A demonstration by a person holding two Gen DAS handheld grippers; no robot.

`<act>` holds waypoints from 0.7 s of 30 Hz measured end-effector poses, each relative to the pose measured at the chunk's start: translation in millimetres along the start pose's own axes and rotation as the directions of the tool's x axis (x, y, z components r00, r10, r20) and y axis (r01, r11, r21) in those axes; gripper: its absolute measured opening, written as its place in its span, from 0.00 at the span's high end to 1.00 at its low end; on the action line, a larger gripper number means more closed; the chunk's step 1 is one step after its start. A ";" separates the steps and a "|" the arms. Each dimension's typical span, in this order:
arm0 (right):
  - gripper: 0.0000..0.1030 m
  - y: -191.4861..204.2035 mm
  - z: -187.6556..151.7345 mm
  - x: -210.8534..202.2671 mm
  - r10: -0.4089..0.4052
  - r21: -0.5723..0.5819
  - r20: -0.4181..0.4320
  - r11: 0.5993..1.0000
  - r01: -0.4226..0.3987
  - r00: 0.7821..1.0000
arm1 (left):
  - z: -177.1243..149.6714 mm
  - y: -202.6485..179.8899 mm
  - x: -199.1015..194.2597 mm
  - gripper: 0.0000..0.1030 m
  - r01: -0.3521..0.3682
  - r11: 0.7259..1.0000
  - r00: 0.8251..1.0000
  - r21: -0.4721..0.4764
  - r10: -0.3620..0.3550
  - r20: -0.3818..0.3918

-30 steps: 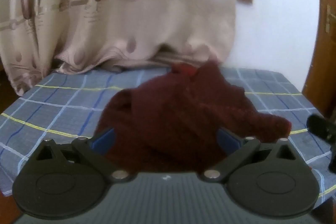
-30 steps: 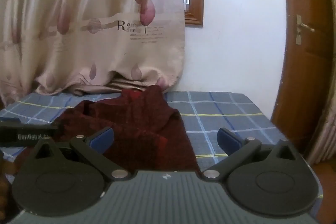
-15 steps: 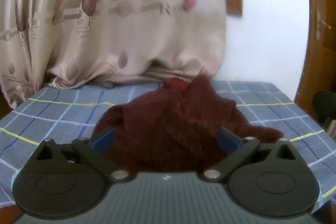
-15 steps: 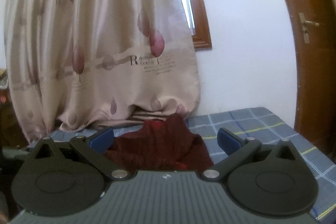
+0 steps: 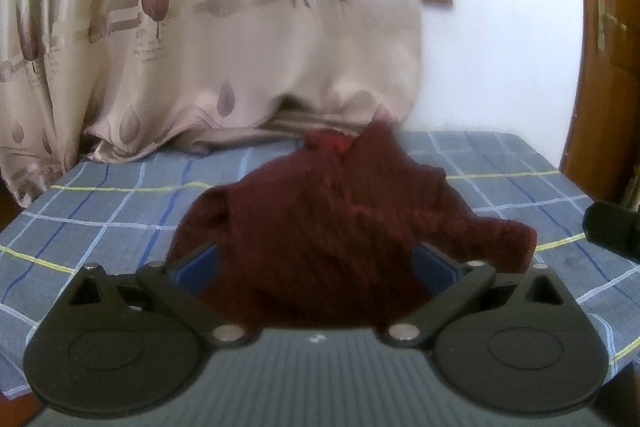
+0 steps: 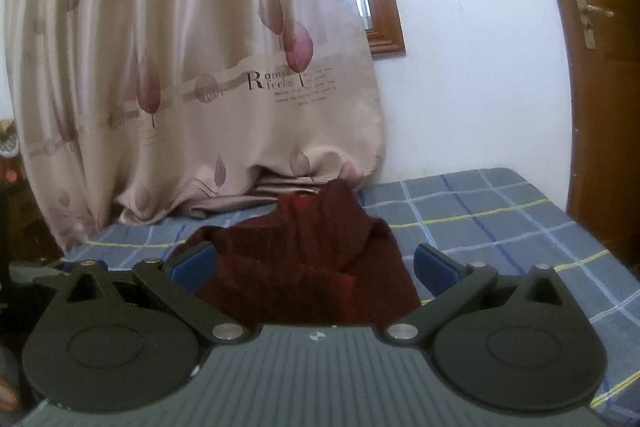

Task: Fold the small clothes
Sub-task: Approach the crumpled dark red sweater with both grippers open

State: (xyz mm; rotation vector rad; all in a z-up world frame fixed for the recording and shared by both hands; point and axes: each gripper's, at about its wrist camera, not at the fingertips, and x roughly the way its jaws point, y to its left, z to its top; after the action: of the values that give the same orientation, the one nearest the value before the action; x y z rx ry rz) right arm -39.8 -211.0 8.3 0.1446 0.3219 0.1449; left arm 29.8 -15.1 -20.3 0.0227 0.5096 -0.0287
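Observation:
A dark red knitted garment (image 5: pixel 336 215) lies crumpled in a heap on the blue checked tablecloth (image 5: pixel 100 211). It also shows in the right wrist view (image 6: pixel 316 259), left of centre. My left gripper (image 5: pixel 316 263) is open and empty, its blue-padded fingers wide apart in front of the garment's near edge. My right gripper (image 6: pixel 314 265) is open and empty, held above the near edge of the cloth. Part of the right gripper shows as a black shape at the right edge of the left wrist view (image 5: pixel 612 227).
A beige curtain (image 6: pixel 192 87) with leaf prints hangs behind the table and bunches on its far edge. A white wall (image 6: pixel 472 67), a wooden window frame (image 6: pixel 384 7) and a brown door (image 6: pixel 600 67) stand at the right. The table's right edge drops off near the door.
Both grippers have pulled back and tilted up, so more curtain and wall show. The right gripper rose most. The garment lies where it was.

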 end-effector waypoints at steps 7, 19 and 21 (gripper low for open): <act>0.00 -5.7 0.7 -5.6 -0.004 -0.001 0.006 1.000 0.004 1.000 | -2.1 -5.5 -0.6 0.00 -0.002 1.000 1.000 0.009 0.002 -0.011; 0.00 -10.1 0.8 -6.0 -0.007 -0.028 -0.002 1.000 0.007 1.000 | -4.0 -12.9 2.7 0.00 0.000 1.000 0.999 0.013 0.000 -0.035; 0.00 -9.7 1.5 -5.1 -0.009 -0.028 -0.004 1.000 0.008 1.000 | -4.4 -14.0 3.0 0.00 0.002 1.000 0.999 0.013 -0.001 -0.037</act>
State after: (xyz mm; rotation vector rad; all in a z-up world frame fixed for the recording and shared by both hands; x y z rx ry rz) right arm -42.9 -221.5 9.7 0.1151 0.3244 0.1412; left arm 29.8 -29.1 -25.8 0.0359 0.5466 -0.0332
